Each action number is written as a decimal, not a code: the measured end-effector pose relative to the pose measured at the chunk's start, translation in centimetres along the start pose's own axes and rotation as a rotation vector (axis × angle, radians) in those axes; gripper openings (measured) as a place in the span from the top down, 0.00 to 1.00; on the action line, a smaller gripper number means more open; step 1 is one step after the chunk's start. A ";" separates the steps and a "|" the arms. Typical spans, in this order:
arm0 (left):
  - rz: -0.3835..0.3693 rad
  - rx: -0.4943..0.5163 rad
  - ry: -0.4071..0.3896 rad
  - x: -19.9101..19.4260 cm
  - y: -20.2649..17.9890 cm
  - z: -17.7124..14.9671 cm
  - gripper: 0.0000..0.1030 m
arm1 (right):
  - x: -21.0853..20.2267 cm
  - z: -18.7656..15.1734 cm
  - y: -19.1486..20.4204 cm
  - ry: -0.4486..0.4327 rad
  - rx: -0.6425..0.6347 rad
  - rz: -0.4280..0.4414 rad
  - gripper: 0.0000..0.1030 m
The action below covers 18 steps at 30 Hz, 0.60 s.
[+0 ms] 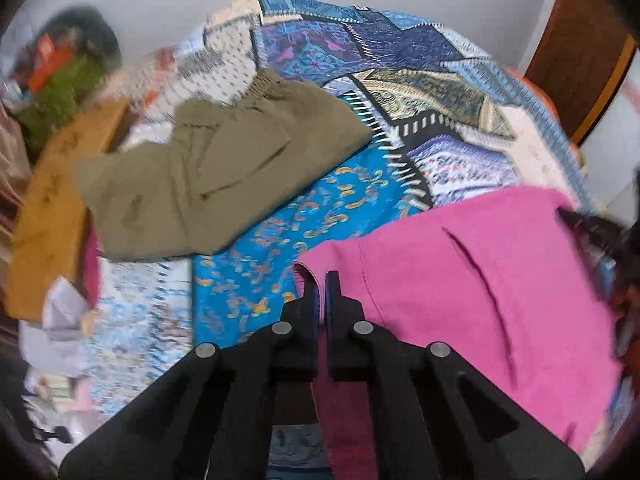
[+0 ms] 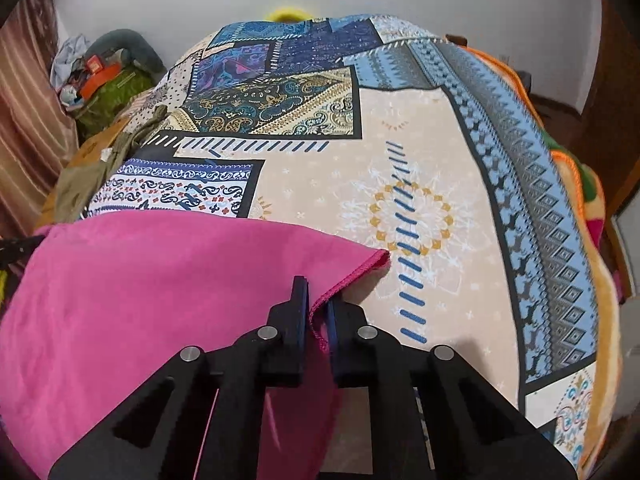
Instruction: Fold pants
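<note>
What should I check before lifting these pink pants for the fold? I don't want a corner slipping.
1. Left gripper shut on the pink pants edge: ok.
2. Right gripper shut on the hem by the corner: ok.
3. Depth of each bite: cannot tell.
4. Bedspread not pinched along with the pants: cannot tell.
5. Olive pants apart from the pink ones: ok.
</note>
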<state>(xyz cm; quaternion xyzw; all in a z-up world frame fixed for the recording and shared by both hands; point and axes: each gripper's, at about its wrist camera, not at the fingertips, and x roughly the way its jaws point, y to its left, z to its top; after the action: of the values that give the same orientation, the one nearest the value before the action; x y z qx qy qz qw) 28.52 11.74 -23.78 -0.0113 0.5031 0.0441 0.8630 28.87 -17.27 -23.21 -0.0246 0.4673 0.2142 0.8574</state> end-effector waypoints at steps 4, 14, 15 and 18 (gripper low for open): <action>0.112 0.071 -0.018 0.8 -1.5 -1.1 0.96 | 0.2 0.2 0.4 -0.027 -0.051 -0.111 0.97; 0.139 0.063 -0.029 -2.5 0.0 0.4 0.78 | -1.9 0.9 0.5 0.046 -0.092 -0.139 0.86; 0.138 0.059 -0.039 -3.0 0.0 0.7 0.68 | -2.7 1.1 0.6 0.035 -0.086 -0.126 0.83; 0.099 0.050 -0.078 -4.7 -0.5 1.9 0.49 | -5.2 1.8 1.3 -0.022 -0.054 -0.053 0.56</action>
<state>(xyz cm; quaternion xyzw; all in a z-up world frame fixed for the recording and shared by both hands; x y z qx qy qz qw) 27.91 11.03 -18.72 0.0371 0.4701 0.0745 0.8787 27.34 -17.49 -17.82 -0.0577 0.4510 0.2041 0.8670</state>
